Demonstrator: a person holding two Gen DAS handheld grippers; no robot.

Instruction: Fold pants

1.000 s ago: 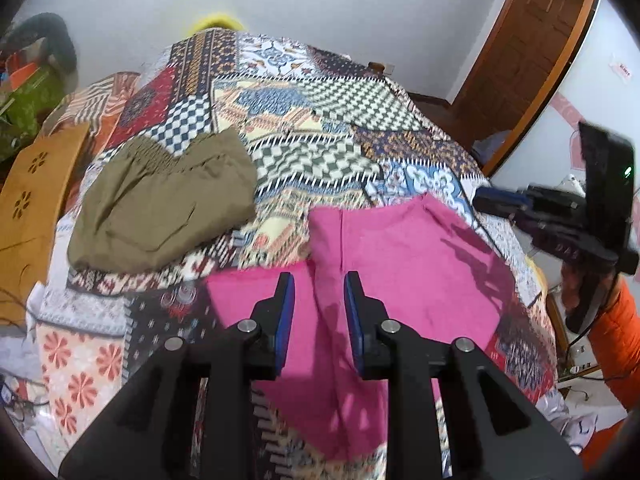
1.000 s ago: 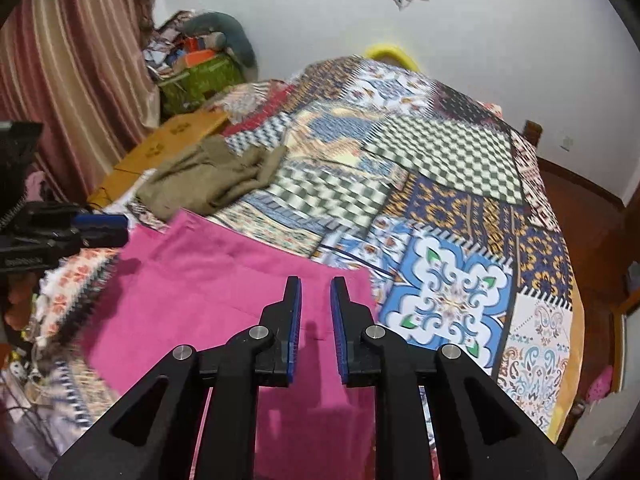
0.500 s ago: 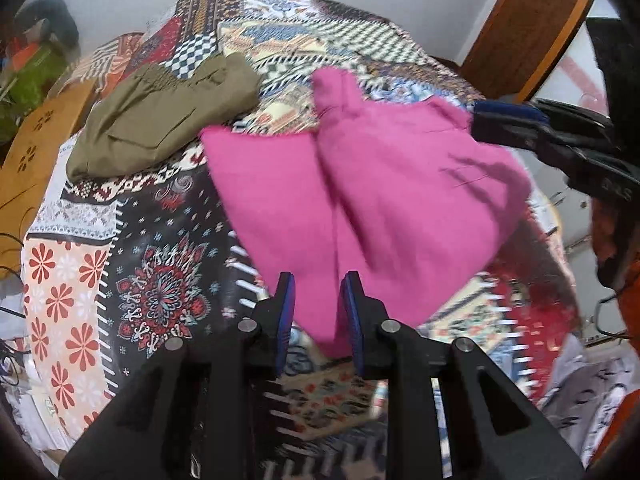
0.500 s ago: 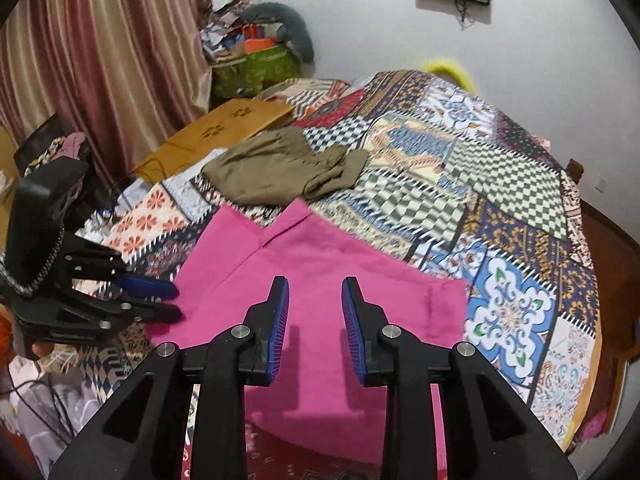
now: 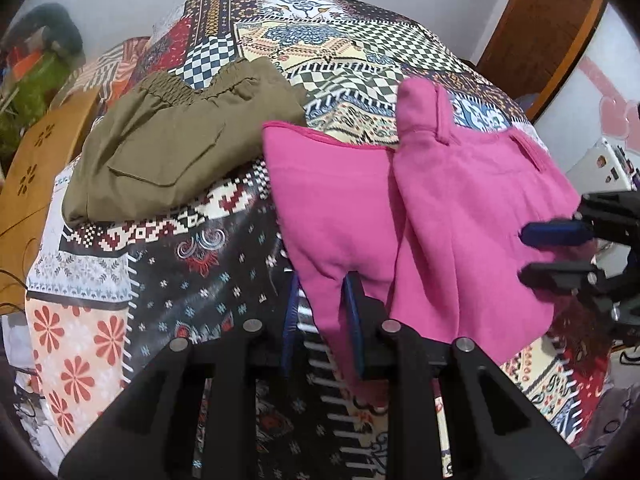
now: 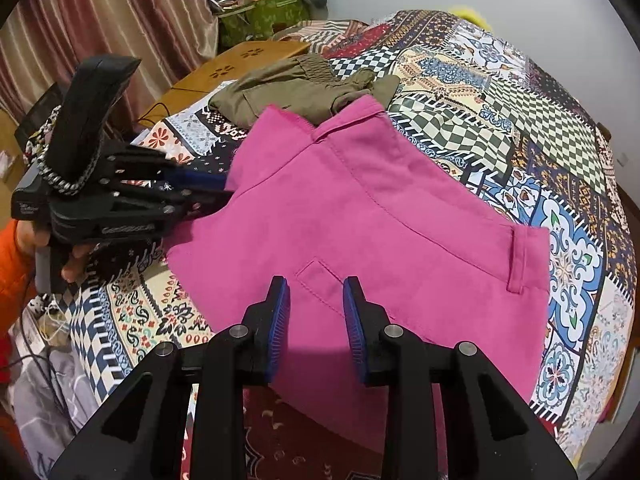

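Pink pants [image 5: 460, 208] lie on the patchwork bed [image 5: 192, 288], long axis toward me. My left gripper [image 5: 320, 312] has a leg end between parted jaws, nearer; right gripper [image 6: 316, 312] hovers released over the pocket.

A home bedroom: patchwork bedspread [image 6: 500, 92], striped curtains [image 6: 100, 20], wooden door [image 5: 540, 32].

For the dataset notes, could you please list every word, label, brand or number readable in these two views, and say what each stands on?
None can be read with certainty.
Left gripper body, right wrist view: raised lettering on its side, too blurred to read.
The same gripper, rear block: a small pale label, too small to read.
White object at the right edge of the left wrist view: small stickers, illegible.
Pink pants, olive pants and patchwork bedspread: no text, only patterns.
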